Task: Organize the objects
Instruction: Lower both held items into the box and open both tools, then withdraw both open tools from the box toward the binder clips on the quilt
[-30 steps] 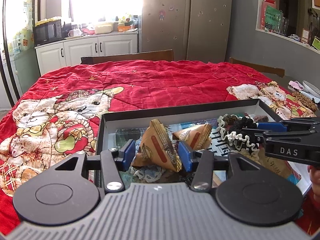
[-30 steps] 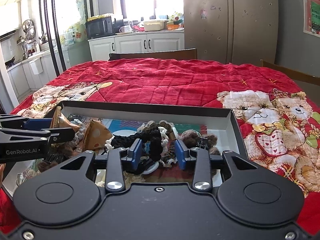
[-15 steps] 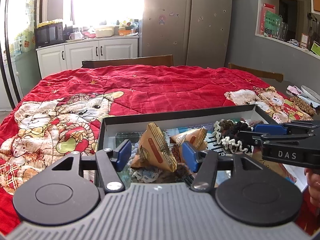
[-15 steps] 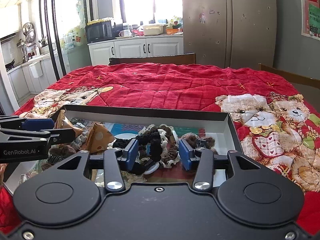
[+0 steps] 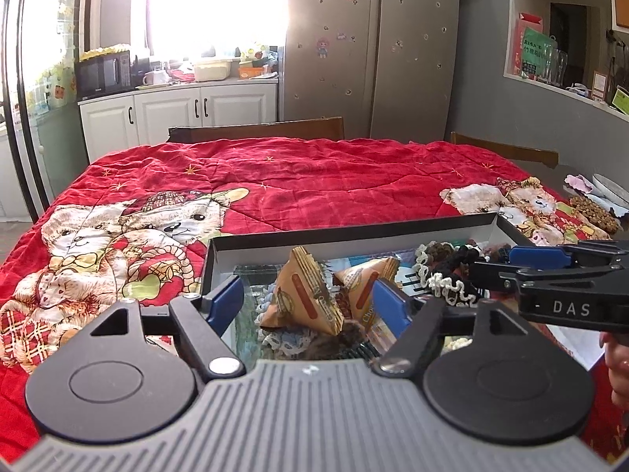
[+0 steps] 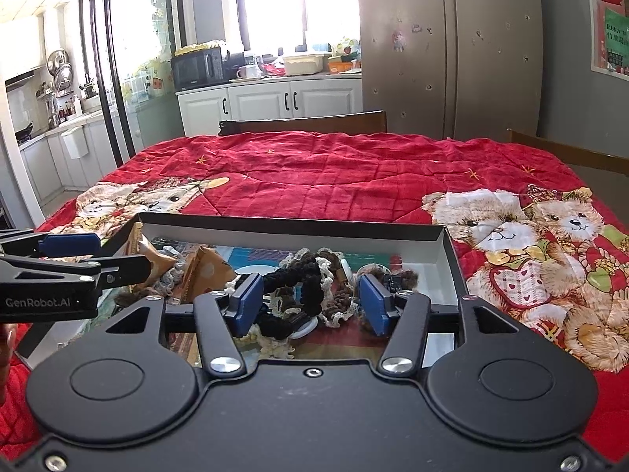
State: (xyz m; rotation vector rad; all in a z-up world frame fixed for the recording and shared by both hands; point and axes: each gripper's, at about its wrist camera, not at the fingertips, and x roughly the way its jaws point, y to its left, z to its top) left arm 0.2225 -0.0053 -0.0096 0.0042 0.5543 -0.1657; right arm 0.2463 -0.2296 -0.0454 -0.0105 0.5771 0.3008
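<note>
Centrally, low in both frames: shallow black-rimmed box (image 5: 346, 236) on a red bear-print quilt (image 5: 298, 181), holding the objects. Left wrist view shows two triangular tan snack packets (image 5: 302, 295), standing between the blue pads of the left gripper (image 5: 308, 303). Its jaws have just been opening; pads now stand clear of the packets on both sides, nothing pinched. Partial lettering "Cho" reads on the right-hand packet; the rest is hidden.

Right wrist view gives what the left does not: a tangle of black, brown and cream crocheted hair ties (image 6: 310, 295) lying between the pads of the right gripper (image 6: 310, 305). Those jaws have also just been opening; they are spread, ties loose between them. Same ties appear only as a clump at right in the left view.

Each view catches the other gripper side-on: "DAS" on the one at right edge of the left view, "GenRobot.AI" at left edge of the right view.

Upper frame: steel fridge (image 6: 452, 51) with small stickers, white cabinets, microwave (image 6: 198, 67).
</note>
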